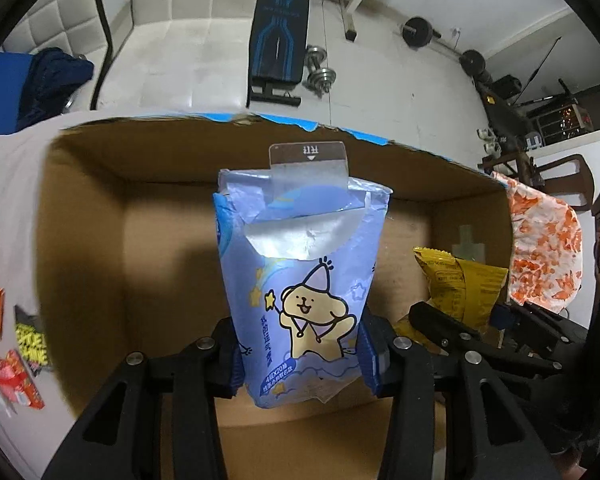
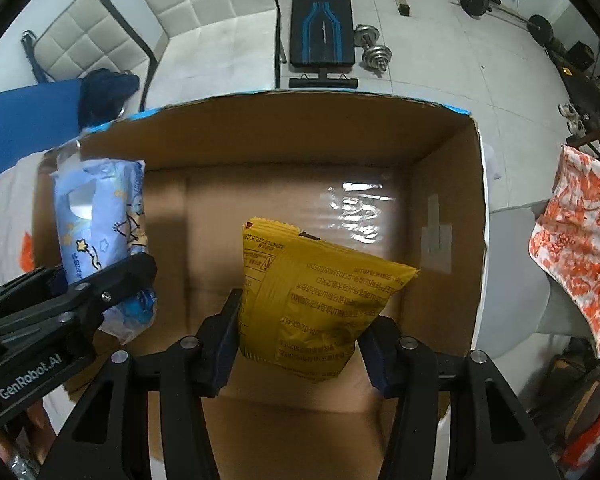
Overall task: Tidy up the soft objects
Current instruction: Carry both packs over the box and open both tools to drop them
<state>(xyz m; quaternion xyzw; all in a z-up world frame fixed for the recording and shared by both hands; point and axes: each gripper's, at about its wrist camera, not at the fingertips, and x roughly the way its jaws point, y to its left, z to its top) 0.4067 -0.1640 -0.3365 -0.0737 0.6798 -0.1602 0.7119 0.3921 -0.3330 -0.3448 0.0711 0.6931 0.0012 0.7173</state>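
Left gripper clamped on blue tissue pack, held upright over the open cardboard box. Right gripper closed on yellow snack bag, also above the box interior, just beside the left. Snack packets on the cloth-covered table left of the box. Beyond: weight bench, dumbbell, white quilted sofa.
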